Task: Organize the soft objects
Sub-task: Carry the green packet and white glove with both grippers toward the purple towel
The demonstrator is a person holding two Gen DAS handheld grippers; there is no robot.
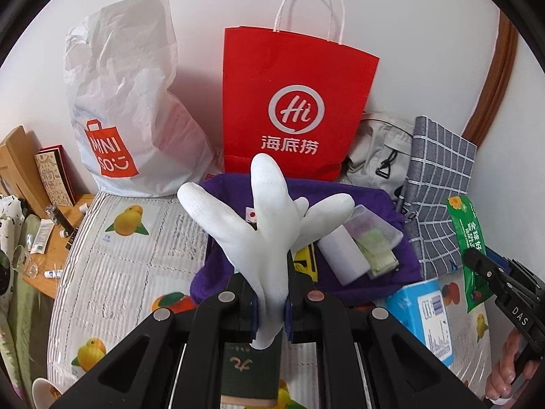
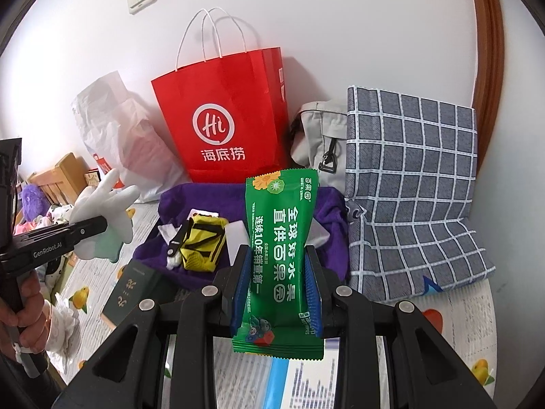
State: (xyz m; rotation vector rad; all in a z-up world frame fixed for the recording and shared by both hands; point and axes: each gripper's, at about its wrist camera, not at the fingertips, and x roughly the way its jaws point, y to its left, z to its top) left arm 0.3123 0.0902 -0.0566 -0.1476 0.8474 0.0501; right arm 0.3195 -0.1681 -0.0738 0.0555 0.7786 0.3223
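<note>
1. Both grippers are loaded: left gripper [image 1: 269, 303] clamps a white glove [image 1: 269, 228], right gripper [image 2: 276, 293] clamps a green wipes packet [image 2: 281, 255], each over the purple cloth [image 1: 368, 283]
2. Risk: the limp glove may slide out
3. Room: red bag [image 1: 293, 102] and checked cushion [image 2: 412, 187] crowd the far edge

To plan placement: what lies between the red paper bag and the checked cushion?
A grey fabric bag with a black clip, between red paper bag and checked cushion; clearest in right wrist view.
</note>
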